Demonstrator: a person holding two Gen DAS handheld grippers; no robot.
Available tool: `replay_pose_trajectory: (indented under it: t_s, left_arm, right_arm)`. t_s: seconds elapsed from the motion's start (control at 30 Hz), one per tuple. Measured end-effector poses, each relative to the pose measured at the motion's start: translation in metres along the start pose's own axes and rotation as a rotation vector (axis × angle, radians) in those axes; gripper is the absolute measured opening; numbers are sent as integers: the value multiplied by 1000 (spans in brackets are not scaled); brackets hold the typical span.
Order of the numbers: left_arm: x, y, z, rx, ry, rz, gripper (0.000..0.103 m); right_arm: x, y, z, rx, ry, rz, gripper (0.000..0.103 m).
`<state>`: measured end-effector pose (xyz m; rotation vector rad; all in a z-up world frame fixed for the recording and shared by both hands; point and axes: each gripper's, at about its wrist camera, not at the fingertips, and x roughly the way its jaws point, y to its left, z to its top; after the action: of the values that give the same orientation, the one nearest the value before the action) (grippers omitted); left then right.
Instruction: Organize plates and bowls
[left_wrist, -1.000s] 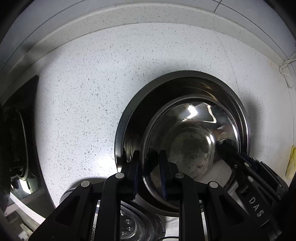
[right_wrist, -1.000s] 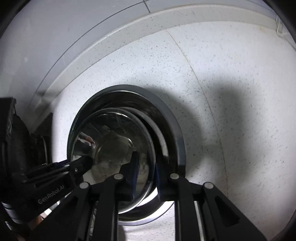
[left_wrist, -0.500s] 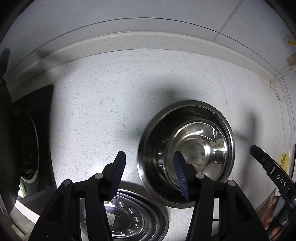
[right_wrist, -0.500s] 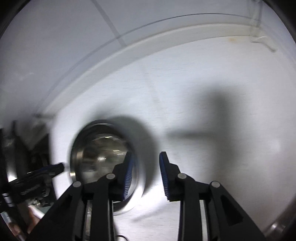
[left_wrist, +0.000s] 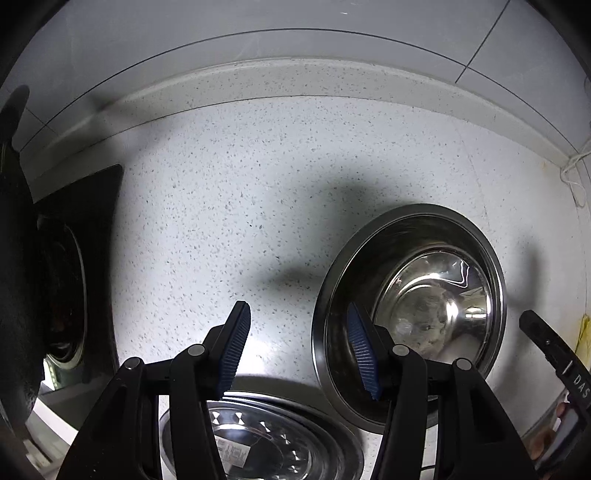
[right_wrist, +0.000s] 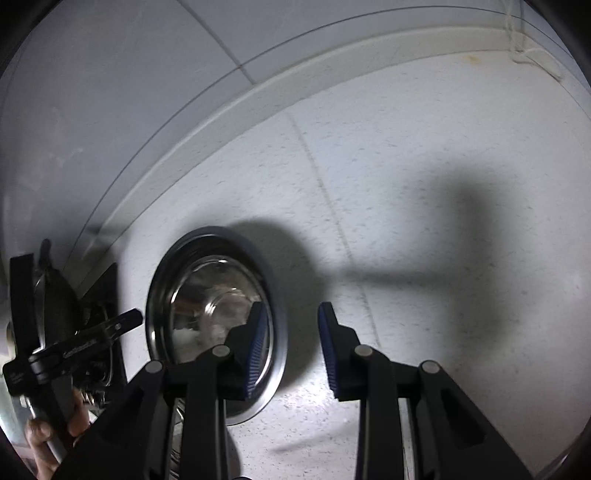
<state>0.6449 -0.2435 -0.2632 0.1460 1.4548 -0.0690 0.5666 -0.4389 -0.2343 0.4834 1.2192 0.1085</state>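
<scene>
Two nested steel bowls (left_wrist: 424, 306) rest on the speckled white counter (left_wrist: 240, 192), the smaller inside the larger; they also show in the right wrist view (right_wrist: 210, 299). My left gripper (left_wrist: 297, 347) is open and empty, raised to the left of the bowls. My right gripper (right_wrist: 291, 347) is open and empty, raised just to the right of them. A steel plate with a patterned rim (left_wrist: 258, 443) lies below my left gripper, partly hidden by its fingers.
A black stove top with a burner (left_wrist: 66, 280) sits at the left. A tiled wall and backsplash ledge (left_wrist: 295, 74) bound the counter behind. A white cord (left_wrist: 576, 173) hangs at the far right corner.
Both grippers let go of the smaller bowl, leaving it inside the larger one, opened wide and pulled up and back from the bowls.
</scene>
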Motion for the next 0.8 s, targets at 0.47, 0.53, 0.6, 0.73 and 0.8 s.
replay_pose_trajectory:
  t_s: [0.47,0.53,0.6,0.73,0.8]
  left_arm:
    - [20,5,-4,-24,40,-77,64]
    - [26,8,-3,-41,56,-89,64]
    - [30,8,-3,-47,70,-96,64]
    - [33,7,1,-49,87,-105,71]
    - [38,8,3,-58,96,-118,72]
  right_arm:
    - [26,-1,-4,1,88,-62,41]
    - [28,-1,-2,4,93,-68,41]
    - [31,-1,0,10,107,-77,41]
    - [37,-2,7,30,136,-103,48]
    - [38,-2,10,43,140,-83,48]
